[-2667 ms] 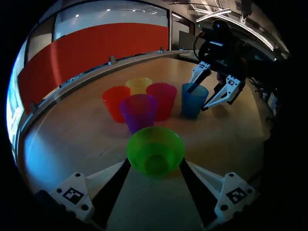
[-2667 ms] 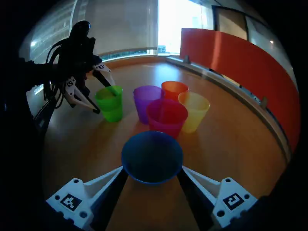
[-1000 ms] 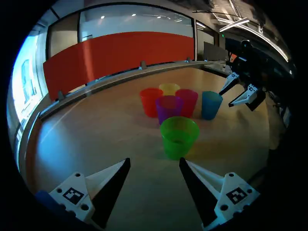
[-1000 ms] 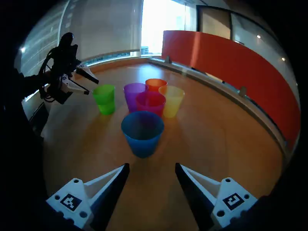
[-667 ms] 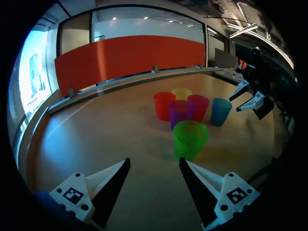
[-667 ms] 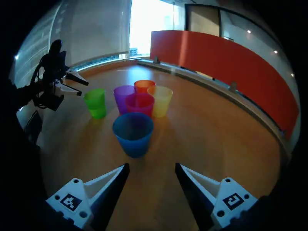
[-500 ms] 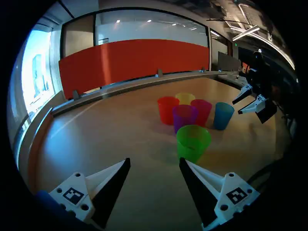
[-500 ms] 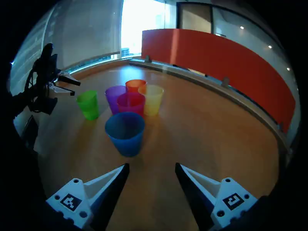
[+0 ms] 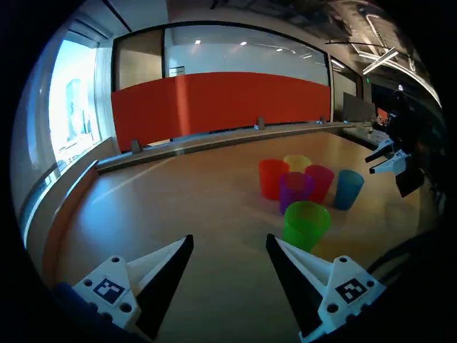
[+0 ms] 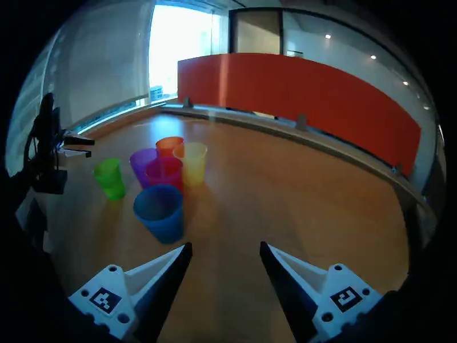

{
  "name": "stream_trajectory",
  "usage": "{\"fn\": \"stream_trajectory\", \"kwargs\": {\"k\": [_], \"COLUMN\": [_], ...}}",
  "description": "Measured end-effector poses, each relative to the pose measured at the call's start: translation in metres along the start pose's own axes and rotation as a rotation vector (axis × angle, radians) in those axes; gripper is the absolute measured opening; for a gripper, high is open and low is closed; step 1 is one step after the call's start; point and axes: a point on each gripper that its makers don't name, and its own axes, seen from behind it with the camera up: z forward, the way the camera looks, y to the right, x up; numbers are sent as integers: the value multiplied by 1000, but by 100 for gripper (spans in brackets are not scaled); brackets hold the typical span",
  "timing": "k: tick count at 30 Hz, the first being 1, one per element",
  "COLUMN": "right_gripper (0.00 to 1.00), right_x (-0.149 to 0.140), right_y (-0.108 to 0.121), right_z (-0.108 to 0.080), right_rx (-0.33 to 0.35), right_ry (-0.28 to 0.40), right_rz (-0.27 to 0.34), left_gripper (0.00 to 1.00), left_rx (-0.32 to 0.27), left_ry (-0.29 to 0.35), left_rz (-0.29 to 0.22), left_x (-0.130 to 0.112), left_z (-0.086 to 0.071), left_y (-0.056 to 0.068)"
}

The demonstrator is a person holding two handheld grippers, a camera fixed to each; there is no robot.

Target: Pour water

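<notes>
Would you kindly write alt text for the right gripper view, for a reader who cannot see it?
Six coloured plastic cups stand on a wooden table, the blue cup nearest. The right gripper is open and empty in front; the left gripper is at far left.

Pulled left gripper [image 9: 228, 237] back from around green cup [image 9: 307, 224]. Pulled right gripper [image 10: 225, 244] back from around blue cup [image 10: 160, 212]. Ended up well apart from purple cup [image 9: 295, 191].
</notes>
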Motion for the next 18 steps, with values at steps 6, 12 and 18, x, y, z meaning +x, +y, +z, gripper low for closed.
{"fn": "stream_trajectory", "kwargs": {"k": [6, 12, 18], "right_gripper": [92, 92, 92], "right_x": [17, 25, 27], "right_y": [14, 26, 34], "right_z": [-4, -5, -5], "right_rx": [-71, -124, -179], "right_ry": [68, 118, 163], "right_rz": [86, 141, 141], "left_gripper": [94, 94, 94], "left_rx": [42, 89, 135], "left_ry": [50, 95, 146], "left_rz": [-28, -56, -99], "left_x": [9, 19, 30], "left_z": [-1, -3, -7], "left_y": [-8, -19, -31]}}
